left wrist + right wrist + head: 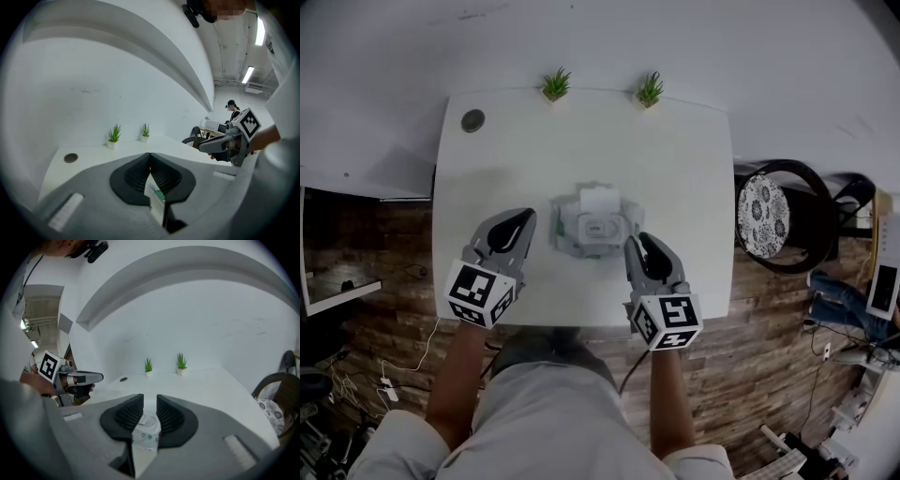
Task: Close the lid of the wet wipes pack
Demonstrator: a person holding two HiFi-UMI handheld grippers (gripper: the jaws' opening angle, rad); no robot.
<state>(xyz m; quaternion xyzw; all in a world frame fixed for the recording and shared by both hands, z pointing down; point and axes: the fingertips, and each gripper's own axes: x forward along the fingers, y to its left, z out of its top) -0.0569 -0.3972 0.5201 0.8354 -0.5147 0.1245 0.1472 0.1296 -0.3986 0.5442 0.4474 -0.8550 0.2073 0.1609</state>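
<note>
Left gripper [150, 157]: ribbed black jaws pressed together at the tips, nothing pinched. Right gripper [150, 400]: jaws slightly spread, nothing held. A strip of the soft white wet wipes pack [146, 430] is seen through the gap. Only in the head view is the rectangular lid [598, 199] seen flipped open. The pack is located mid-desk [675, 169], near both grippers.

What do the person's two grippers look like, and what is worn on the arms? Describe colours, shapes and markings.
Both the left gripper and right gripper have smooth grey bodies tapering to two jaws lined with black ribbed pads. Each carries a cube with black-and-white square markers at its rear. The person wears short, light sleeves; the forearms are bare.
</note>
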